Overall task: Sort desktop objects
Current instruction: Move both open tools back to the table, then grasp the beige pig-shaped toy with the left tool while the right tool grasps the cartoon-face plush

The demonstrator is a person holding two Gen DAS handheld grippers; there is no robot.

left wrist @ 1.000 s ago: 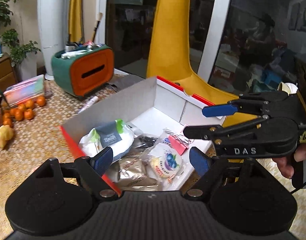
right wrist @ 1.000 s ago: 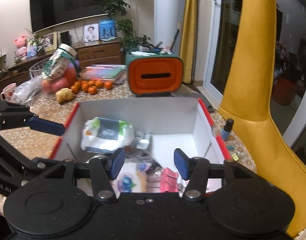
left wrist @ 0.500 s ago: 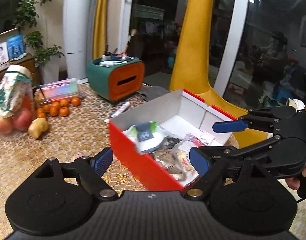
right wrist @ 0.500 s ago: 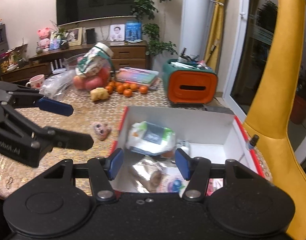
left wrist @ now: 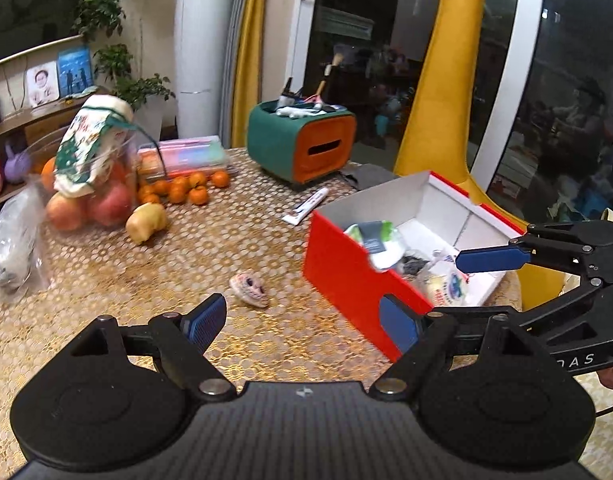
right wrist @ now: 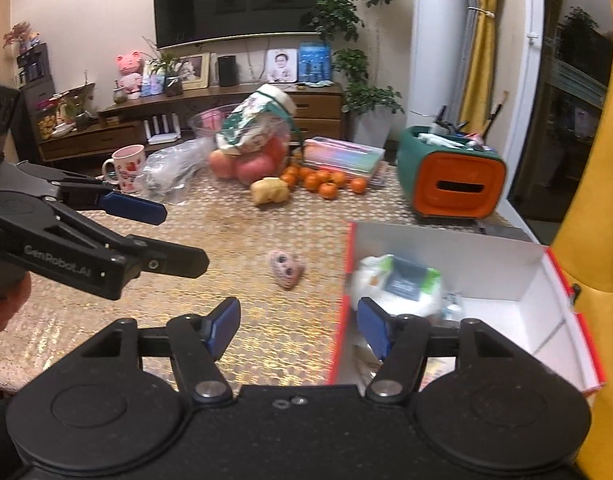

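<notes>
On the gold-patterned tablecloth, a red box with a white interior stands toward the right side, and inside it lie a white-and-green packet, a round snack pouch with a blue print and other small wrapped items that are too blurred to name. The left gripper hovers above the cloth with its blue-padded jaws spread wide and nothing between them; its right finger sits in front of the box's near red wall. The right gripper is likewise wide open and empty, its right pad overlapping the box's left edge in its own view, while in the left wrist view it reaches in from the right over the open box. A small pink toy with dark markings lies on the cloth just left of the box, apart from both grippers. A white tube rests on the cloth behind the box, near a green-and-orange organiser holding brushes and pens. Farther left sit small oranges, a bag of apples and a pink mug.
</notes>
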